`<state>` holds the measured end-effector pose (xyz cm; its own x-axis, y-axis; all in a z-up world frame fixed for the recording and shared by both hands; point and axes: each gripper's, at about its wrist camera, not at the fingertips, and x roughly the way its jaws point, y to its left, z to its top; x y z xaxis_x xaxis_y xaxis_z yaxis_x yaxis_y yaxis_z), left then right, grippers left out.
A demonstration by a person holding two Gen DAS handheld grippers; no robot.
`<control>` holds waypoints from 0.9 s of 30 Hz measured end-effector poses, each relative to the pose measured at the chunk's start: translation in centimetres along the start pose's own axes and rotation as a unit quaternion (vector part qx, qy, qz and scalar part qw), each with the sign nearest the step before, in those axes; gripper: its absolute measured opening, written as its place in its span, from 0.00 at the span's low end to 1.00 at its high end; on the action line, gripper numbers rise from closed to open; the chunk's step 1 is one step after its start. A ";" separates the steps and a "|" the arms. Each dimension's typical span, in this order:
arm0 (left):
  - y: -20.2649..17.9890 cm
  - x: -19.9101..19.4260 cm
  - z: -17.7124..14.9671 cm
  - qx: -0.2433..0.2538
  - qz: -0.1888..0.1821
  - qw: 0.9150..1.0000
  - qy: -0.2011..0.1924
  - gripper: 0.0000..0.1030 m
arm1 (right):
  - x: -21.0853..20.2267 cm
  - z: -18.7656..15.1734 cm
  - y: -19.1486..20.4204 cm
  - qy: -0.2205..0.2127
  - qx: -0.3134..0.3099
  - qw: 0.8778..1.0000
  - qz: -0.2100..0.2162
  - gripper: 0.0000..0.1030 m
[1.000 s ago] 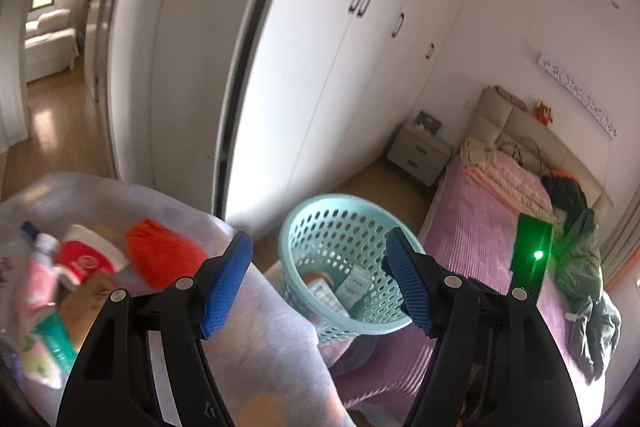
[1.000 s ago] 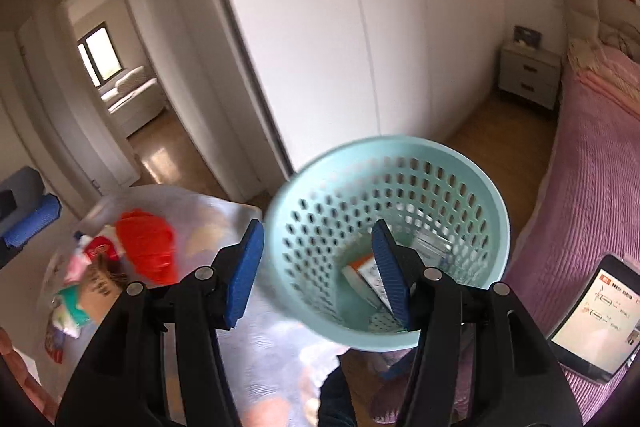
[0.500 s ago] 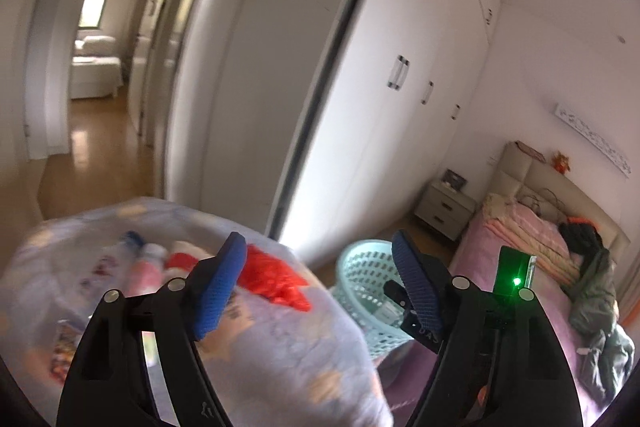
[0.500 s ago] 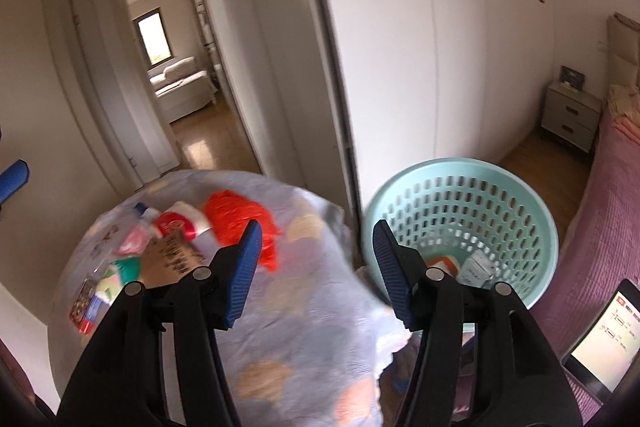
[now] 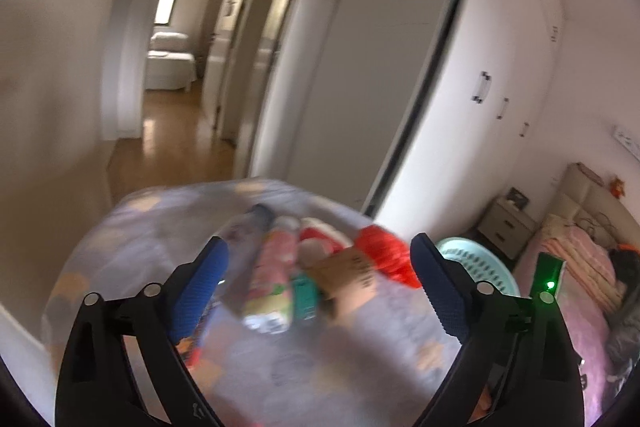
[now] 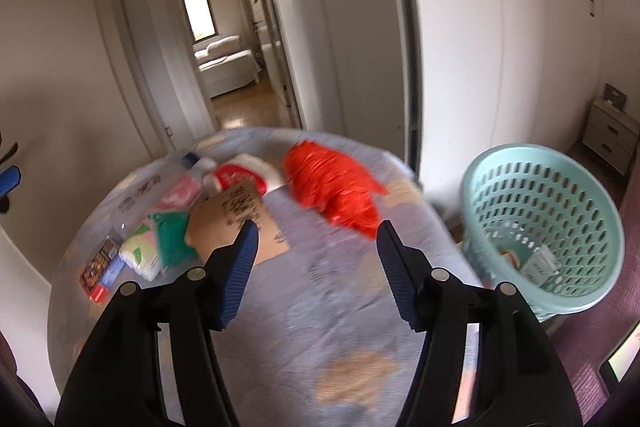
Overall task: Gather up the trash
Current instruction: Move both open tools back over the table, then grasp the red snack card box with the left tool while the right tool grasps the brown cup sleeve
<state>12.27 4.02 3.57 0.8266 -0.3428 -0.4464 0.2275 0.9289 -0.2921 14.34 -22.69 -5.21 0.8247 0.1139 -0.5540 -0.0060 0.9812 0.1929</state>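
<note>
1. Right wrist view: swung away from the basket (image 6: 540, 223) since a second ago, when the basket filled the space between the fingers; now faces the round table (image 6: 280, 307), with the basket off past the table's right edge, on the floor beside it.
2. Left wrist view: likewise turned from the basket (image 5: 476, 267) toward the table (image 5: 132, 239); the trash pile now sits between the fingers instead of at the far left.
3. Means, as a judgement: a drop into the basket looks finished, with a couple of cartons lying in its bottom, and the next pick is being lined up; several pieces remain on the table, so well short of done.
4. Trash on the table, right wrist view: red bag (image 6: 336, 187) near the far right edge; brown card (image 6: 236, 219) just left of it, toward the middle; red-and-white cup (image 6: 240, 175) touching the card's far side; green-and-pink packets (image 6: 160, 235) and a small box (image 6: 100, 263) toward the left edge. Heavily blurred in the left view, so finer detail cannot be told.
5. Right gripper (image 6: 314, 243): jaws wide apart, holding nothing, raised above the near middle of the table, aimed between card and red bag.
6. Left gripper (image 5: 318, 267): jaws wide apart, empty, above the table's near edge, pointing at the pile.
</note>
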 end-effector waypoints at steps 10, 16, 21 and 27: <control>7.9 2.2 -2.8 -0.052 0.068 0.995 0.057 0.87 | 2.9 -2.0 2.1 0.031 -0.020 0.999 0.008 0.56; 10.5 4.9 -5.1 -0.033 0.106 0.987 0.115 0.87 | 3.7 -2.0 2.0 0.045 -0.018 0.999 0.011 0.56; 12.4 7.0 -6.9 -0.015 0.100 0.980 0.170 0.87 | 4.5 -1.1 2.3 0.070 -0.013 0.997 0.030 0.69; 12.5 8.0 -7.9 0.011 0.119 0.976 0.182 0.84 | 6.6 0.1 4.6 0.096 -0.044 0.994 0.041 0.79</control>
<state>17.60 11.76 -10.35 0.6208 -0.1413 -0.7711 0.0658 0.9895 -0.1284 19.84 -17.49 -7.89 0.6963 0.2142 -0.6851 -0.1264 0.9761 0.1767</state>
